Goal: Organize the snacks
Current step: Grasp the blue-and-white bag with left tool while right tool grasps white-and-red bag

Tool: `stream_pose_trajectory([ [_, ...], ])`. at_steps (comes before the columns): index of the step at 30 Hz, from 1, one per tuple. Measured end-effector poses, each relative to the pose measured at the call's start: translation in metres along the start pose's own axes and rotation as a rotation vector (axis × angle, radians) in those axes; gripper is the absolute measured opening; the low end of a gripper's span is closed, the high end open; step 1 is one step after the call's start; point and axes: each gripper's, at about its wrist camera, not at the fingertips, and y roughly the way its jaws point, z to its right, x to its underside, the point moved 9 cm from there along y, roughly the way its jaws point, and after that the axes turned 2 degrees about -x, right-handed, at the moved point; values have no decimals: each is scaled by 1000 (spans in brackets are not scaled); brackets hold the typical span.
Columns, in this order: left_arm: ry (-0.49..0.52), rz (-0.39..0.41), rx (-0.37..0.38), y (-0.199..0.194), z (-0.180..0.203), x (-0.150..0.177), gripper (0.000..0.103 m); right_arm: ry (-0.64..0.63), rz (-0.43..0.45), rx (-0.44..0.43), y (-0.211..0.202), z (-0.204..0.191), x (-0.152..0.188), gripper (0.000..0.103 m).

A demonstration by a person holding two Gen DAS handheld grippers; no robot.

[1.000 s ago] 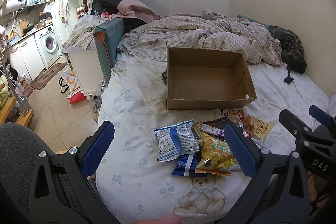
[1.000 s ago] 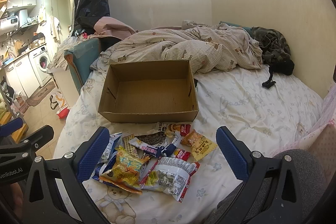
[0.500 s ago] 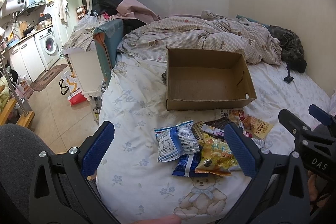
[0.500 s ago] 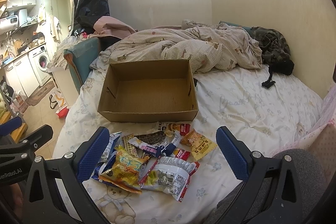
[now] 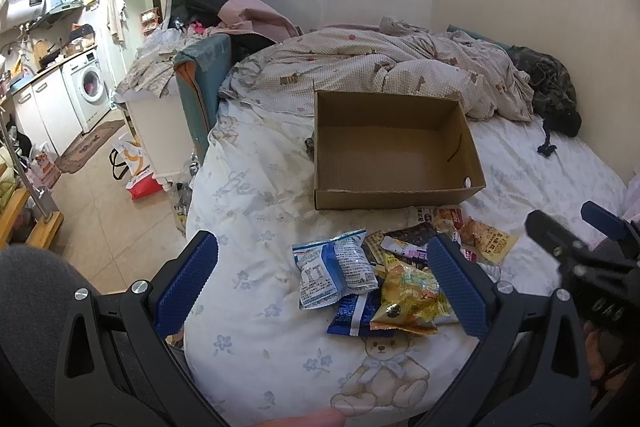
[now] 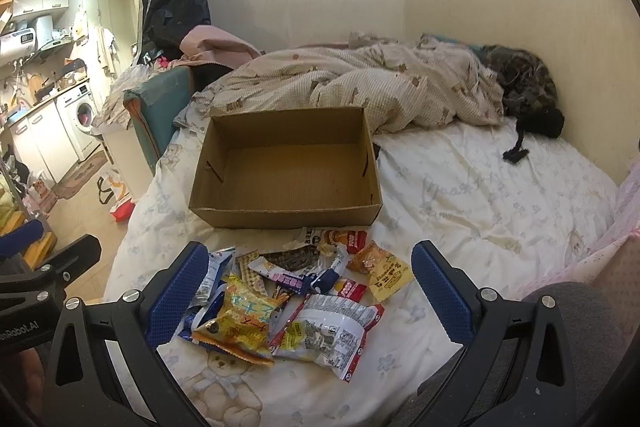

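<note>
An empty open cardboard box (image 5: 392, 147) (image 6: 288, 171) sits on the bed. In front of it lies a pile of several snack packets: a blue-and-white bag (image 5: 332, 273), a yellow bag (image 5: 412, 299) (image 6: 240, 323), a white-and-red bag (image 6: 332, 335) and a small orange packet (image 6: 380, 269). My left gripper (image 5: 324, 291) is open and empty, hovering above the near left of the pile. My right gripper (image 6: 308, 295) is open and empty above the pile. Each gripper shows at the edge of the other's view.
A crumpled checked quilt (image 6: 360, 83) and dark clothes (image 6: 524, 87) lie behind the box. The bed's left edge drops to a tiled floor (image 5: 100, 227) with bags, a white cabinet (image 5: 160, 131) and a washing machine (image 5: 90, 87). Walls stand behind and to the right.
</note>
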Motion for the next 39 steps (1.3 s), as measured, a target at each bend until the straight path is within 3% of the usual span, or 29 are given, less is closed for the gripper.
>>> stream_pose_trajectory([
  [3, -14, -46, -11, 9, -10, -11, 103, 65, -88, -51, 13, 11, -2, 103],
  [8, -28, -107, -71, 33, -33, -28, 103, 280, -350, -87, 56, 52, 18, 103],
  [12, -22, -195, -82, 59, -38, -20, 103, 482, -598, -85, 92, 72, 74, 103],
  [16, -54, -294, -59, 83, -42, 0, 103, 573, -741, -84, 121, 71, 118, 103],
  [19, -84, -359, -45, 95, -45, 15, 103, 584, -803, -81, 140, 64, 135, 93],
  [24, -128, -422, -55, 106, -56, 30, 103, 527, -820, -54, 160, 53, 140, 86],
  [25, -140, -426, -56, 106, -58, 31, 103, 527, -823, -61, 162, 51, 143, 82],
  [26, -153, -429, -59, 107, -60, 32, 103, 545, -822, -94, 160, 47, 143, 71],
  [31, -171, -440, -40, 108, -58, 32, 103, 550, -809, -99, 146, 49, 138, 56],
  [34, -174, -440, -39, 108, -59, 30, 103, 531, -760, -128, 130, 58, 120, 51],
  [35, -177, -446, -36, 109, -59, 30, 103, 516, -733, -138, 121, 58, 109, 41],
  [39, -209, -495, -34, 119, -63, 35, 103, 449, -595, -179, 101, 59, 64, 39],
])
